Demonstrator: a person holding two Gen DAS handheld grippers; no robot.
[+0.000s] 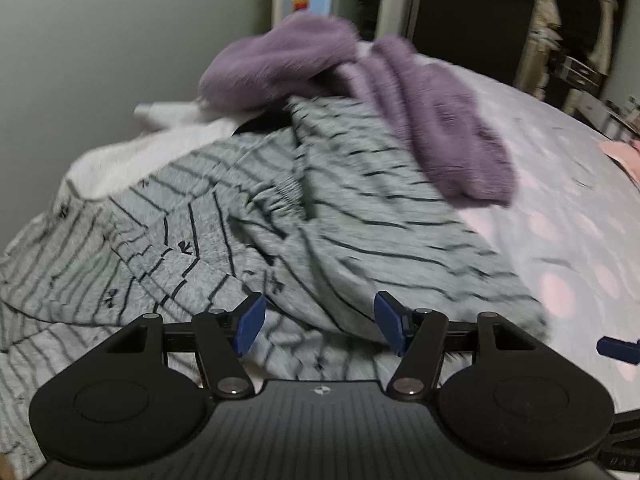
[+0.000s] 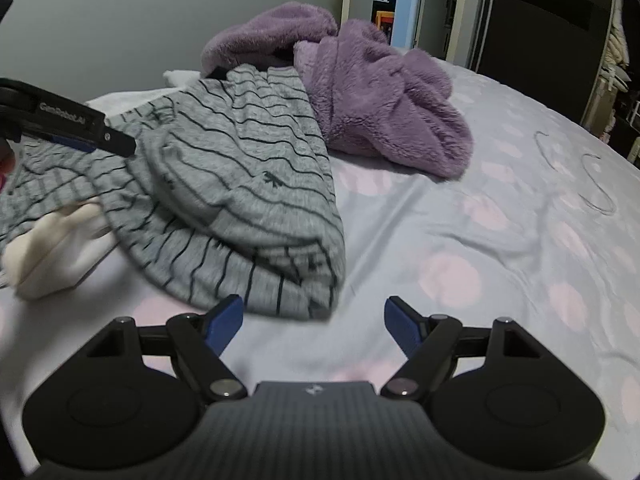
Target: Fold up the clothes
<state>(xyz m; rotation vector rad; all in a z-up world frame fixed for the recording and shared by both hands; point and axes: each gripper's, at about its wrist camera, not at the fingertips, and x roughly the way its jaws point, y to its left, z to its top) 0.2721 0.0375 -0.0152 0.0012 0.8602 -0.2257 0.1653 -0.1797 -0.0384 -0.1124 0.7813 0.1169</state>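
A grey garment with thin dark stripes (image 1: 320,220) lies crumpled on the bed, and my left gripper (image 1: 320,322) hangs just above its near folds, open, with nothing between the blue pads. The right wrist view shows the same striped garment (image 2: 248,184) bunched at the left. My right gripper (image 2: 314,326) is open over bare sheet beside the garment's near hem. The left gripper (image 2: 80,130) reaches in over the cloth from the left edge of that view. A fluffy purple garment (image 2: 372,96) is heaped behind the striped one; the left wrist view shows this purple garment (image 1: 400,96) too.
The bed has a pale lilac sheet with pink dots (image 2: 500,240), and its bare part lies to the right. White cloth (image 2: 52,240) sits at the left by the striped garment. A grey wall (image 1: 100,40) stands behind, a doorway and dark wardrobe (image 2: 540,8) farther right.
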